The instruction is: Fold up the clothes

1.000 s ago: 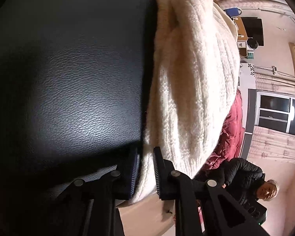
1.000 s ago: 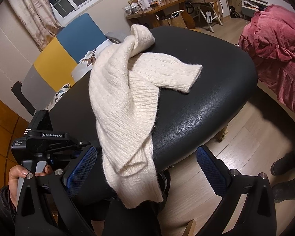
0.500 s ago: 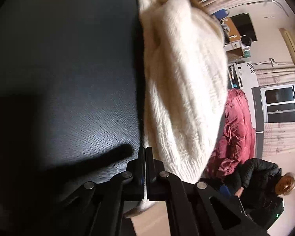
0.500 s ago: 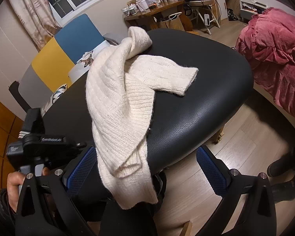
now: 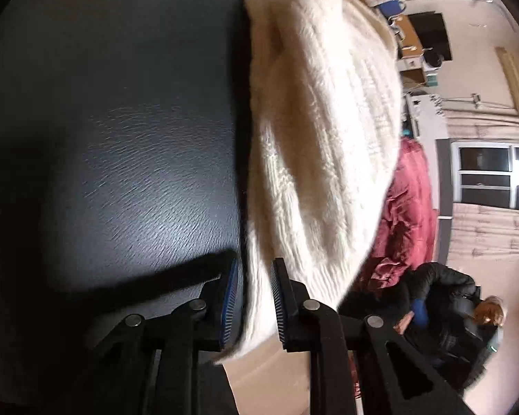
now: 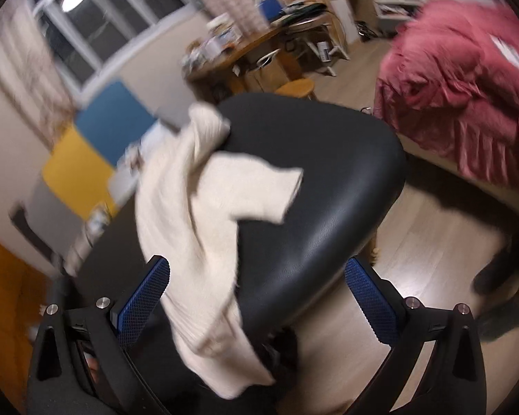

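Observation:
A cream knitted sweater (image 5: 321, 131) lies bunched on a black leather top (image 5: 138, 173), and its hem hangs over the near edge. My left gripper (image 5: 254, 297) is at that edge with its jaws opening. The hem runs between them, with a dark gap showing beside the left pad. In the right wrist view, which is blurred, the sweater (image 6: 190, 228) stretches from the far side to the near edge of the black top (image 6: 321, 186), with one sleeve flung out to the right. My right gripper (image 6: 256, 290) hovers wide open above the hanging hem and touches nothing.
A bed with red bedding (image 6: 460, 79) stands to the right across wooden floor (image 6: 432, 228). A blue, yellow and grey chair (image 6: 97, 138) and a cluttered wooden desk (image 6: 252, 48) stand behind. A person in a black jacket (image 5: 443, 311) sits low at the right.
My left jaws closed fully, then parted again, and the hem now sits between them. The right gripper has lifted and rolled, so its view is tilted and blurred. The sweater has shifted slightly.

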Tool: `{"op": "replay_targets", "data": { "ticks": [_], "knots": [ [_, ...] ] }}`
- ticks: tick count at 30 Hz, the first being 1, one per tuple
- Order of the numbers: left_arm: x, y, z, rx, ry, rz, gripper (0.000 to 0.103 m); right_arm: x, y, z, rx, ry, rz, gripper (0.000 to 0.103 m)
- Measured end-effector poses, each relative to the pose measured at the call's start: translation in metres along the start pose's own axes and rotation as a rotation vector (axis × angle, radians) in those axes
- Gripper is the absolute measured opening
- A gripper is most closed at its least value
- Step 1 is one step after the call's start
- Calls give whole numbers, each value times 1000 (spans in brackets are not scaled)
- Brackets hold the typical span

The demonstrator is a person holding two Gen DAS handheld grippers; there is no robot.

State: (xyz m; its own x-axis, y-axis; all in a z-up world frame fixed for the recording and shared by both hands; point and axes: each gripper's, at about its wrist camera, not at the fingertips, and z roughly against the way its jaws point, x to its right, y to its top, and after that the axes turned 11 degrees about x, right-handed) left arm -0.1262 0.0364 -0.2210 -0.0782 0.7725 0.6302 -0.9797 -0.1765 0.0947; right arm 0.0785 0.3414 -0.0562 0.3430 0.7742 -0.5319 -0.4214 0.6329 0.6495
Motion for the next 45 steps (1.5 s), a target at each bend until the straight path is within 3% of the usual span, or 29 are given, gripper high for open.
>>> {"op": "replay_targets", "data": {
  "ticks": [2, 6, 9, 14, 16, 17, 21, 24, 28, 29, 33, 37, 38, 41, 43, 45],
  "knots": [
    [1, -1, 1, 5, 2, -6, 19, 2, 23, 16, 39, 77, -3, 103],
    [-5, -7, 8, 24, 2, -23, 20, 21, 79, 50, 178, -12, -56, 103],
    [-13, -5, 7, 29, -26, 25, 22, 23, 73, 60, 242, 23, -79, 103],
    [-5, 2, -1, 47, -27, 23, 23, 15, 9, 11, 25, 35, -59, 103],
    [0, 4, -4, 75, -35, -4, 19, 9, -15, -9, -66, 19, -34, 103],
    [0, 4, -4, 92, -33, -23, 3, 4, -26, -19, -110, 15, -5, 103],
    [0, 0, 0, 156, -23, -91, 3, -28, -51, -49, -208, -69, 212, 103],
    [1, -1, 30, 239, -55, -132, 3, -47, -54, -63, -215, -84, 283, 103],
    [3, 14, 78, 315, -64, -215, 3, -75, -38, -72, -133, -36, 331, 103],
    [8, 32, 78, 305, -58, -233, 3, -81, -38, -75, -134, -27, 339, 103],
    [-47, 66, 99, 212, 42, -230, 3, -96, -44, -84, -143, 7, 375, 103],
    [-88, 74, 93, 169, 18, -99, 5, -104, -56, -93, -188, 18, 444, 103],
    [-92, 76, 94, 167, -8, -69, 14, -106, -55, -95, -187, 16, 460, 103],
    [-88, 81, 94, 169, -44, -50, 17, -119, -45, -116, -198, 63, 456, 103],
    [-63, 72, 68, 174, 9, -119, 17, -130, -44, -135, -225, 83, 478, 103],
    [-49, 70, 66, 197, 46, -185, 16, -136, -47, -162, -292, 61, 498, 103]
  ]
}}
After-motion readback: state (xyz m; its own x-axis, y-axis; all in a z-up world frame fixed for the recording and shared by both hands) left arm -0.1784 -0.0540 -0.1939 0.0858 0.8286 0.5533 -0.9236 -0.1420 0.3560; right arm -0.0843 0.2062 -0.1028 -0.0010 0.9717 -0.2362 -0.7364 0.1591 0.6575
